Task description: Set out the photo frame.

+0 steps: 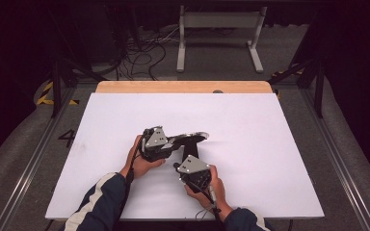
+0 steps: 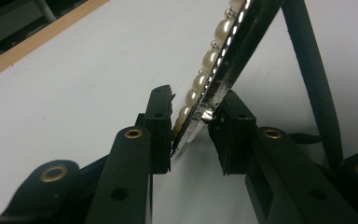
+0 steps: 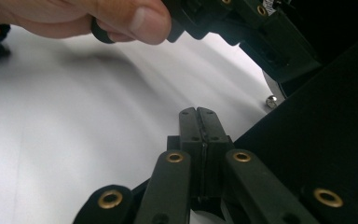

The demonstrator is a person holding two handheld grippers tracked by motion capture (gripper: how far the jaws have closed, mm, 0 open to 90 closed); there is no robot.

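A flat black frame (image 1: 192, 138) trimmed with pearls (image 2: 209, 58) is held tilted above the white table (image 1: 260, 144). My left gripper (image 1: 172, 143) is shut on its lower edge: in the left gripper view (image 2: 193, 123) one jaw presses the pearl side and the other the black back. A black strut (image 2: 307, 70) runs down behind the frame. My right gripper (image 1: 191, 155) sits just below the frame, jaws pressed together (image 3: 199, 114) with nothing visible between them. A large black surface (image 3: 321, 140) lies close on its right.
The table's wooden far edge (image 1: 183, 86) borders a floor with cables (image 1: 144, 53) and a white metal stand (image 1: 219, 21). In the right gripper view a hand (image 3: 121, 18) holds the other gripper (image 3: 261, 32) overhead. A small silver bead (image 3: 271, 101) shows by the black surface.
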